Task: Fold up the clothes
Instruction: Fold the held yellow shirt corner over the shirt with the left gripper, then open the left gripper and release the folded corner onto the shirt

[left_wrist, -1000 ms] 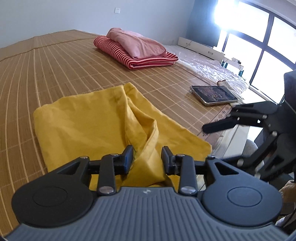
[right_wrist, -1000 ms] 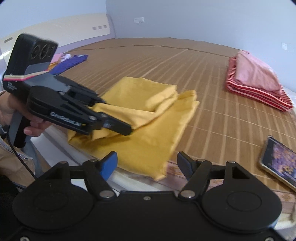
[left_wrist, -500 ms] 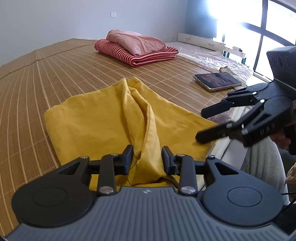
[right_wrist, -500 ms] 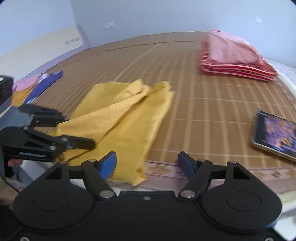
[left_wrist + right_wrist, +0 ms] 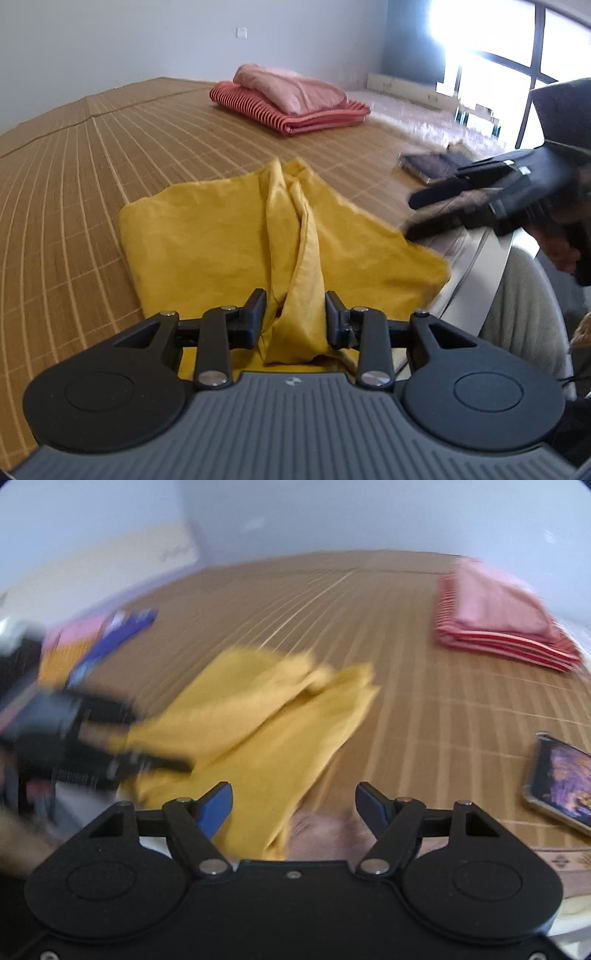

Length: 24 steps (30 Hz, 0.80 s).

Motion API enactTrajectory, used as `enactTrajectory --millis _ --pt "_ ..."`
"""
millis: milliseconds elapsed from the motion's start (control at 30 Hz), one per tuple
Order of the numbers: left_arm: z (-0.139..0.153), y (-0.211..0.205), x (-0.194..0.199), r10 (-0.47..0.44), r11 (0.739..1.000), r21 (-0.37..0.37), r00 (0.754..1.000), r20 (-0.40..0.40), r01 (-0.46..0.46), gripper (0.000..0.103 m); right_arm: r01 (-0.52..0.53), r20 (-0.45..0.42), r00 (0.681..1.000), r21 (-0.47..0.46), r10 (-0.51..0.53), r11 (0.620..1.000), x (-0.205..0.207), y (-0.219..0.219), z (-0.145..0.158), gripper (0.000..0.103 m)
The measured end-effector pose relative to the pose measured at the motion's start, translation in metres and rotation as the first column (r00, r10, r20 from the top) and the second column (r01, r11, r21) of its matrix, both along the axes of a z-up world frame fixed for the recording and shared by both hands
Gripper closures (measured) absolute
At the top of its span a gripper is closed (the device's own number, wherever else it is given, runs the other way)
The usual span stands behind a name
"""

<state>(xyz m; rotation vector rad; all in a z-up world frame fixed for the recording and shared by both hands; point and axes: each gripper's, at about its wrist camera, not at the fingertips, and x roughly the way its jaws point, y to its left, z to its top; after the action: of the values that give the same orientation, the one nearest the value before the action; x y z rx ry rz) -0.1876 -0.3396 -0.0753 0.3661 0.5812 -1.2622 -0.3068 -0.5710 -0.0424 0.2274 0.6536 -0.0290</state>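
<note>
Yellow garment [image 5: 221, 240] bunched between left gripper [image 5: 295, 317] fingers; right gripper [image 5: 293, 801] fingers wide, gripping nothing.

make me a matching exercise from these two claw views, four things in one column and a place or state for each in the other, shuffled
Things:
1. yellow garment
2. pink folded cloth
3. tablet
4. right claw

Places or states:
A. lying flat on the mat near the bed's edge, screen up
B. open, nothing pinched between its pads
C. bunched up between the left claw's pads
D. stacked on the red striped cloth

Pairs: 1-C, 2-D, 3-A, 4-B
</note>
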Motion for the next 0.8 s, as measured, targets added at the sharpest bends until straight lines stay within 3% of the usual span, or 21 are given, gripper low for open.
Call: enactTrajectory --millis 100,200,367,433,467,500,533,633,800 --pt "0.001 -0.002 -0.006 -0.022 1.000 -0.017 1.000 0.002 0.022 0.065 0.005 0.099 0.995 0.132 -0.018 0.991 0.014 -0.011 0.011 0.028" --pt "-0.001 -0.005 -0.014 -0.027 1.000 0.013 0.998 0.059 0.026 0.066 -0.005 0.096 0.995 0.215 -0.016 0.977 0.049 -0.007 0.008 0.029" --pt "-0.001 -0.002 -0.016 -0.027 1.000 0.005 0.997 0.072 0.026 0.075 0.079 -0.002 0.997 0.249 -0.081 0.965 0.094 -0.011 -0.011 0.043" --pt "-0.001 -0.001 -0.018 -0.045 0.999 0.006 0.995 0.093 0.044 0.079 0.080 -0.005 0.997 0.264 -0.081 0.961 0.100 -0.010 -0.017 0.057" --pt "-0.001 0.000 -0.018 -0.051 0.999 0.007 0.993 0.103 0.051 0.083 0.077 0.000 0.997 0.262 -0.080 0.962 0.102 -0.009 -0.019 0.058" --pt "0.000 0.000 -0.019 -0.058 0.998 0.008 0.992 0.111 0.058 0.084 0.079 0.000 0.997 0.253 -0.082 0.964 0.105 -0.007 -0.021 0.064" --pt "0.002 0.000 -0.021 -0.069 0.998 0.009 0.990 0.121 0.069 0.087 0.082 -0.002 0.996 0.229 -0.084 0.970 0.105 -0.004 -0.022 0.077" --pt "0.011 -0.002 -0.030 -0.105 0.994 0.022 0.977 0.187 0.103 0.088 0.076 0.027 0.996 0.189 -0.082 0.979 0.102 -0.001 -0.020 0.093" --pt "0.034 -0.007 -0.043 -0.150 0.988 -0.009 0.957 0.250 0.157 0.088 0.058 0.106 0.991 0.216 -0.082 0.975 0.088 -0.012 0.004 0.093"
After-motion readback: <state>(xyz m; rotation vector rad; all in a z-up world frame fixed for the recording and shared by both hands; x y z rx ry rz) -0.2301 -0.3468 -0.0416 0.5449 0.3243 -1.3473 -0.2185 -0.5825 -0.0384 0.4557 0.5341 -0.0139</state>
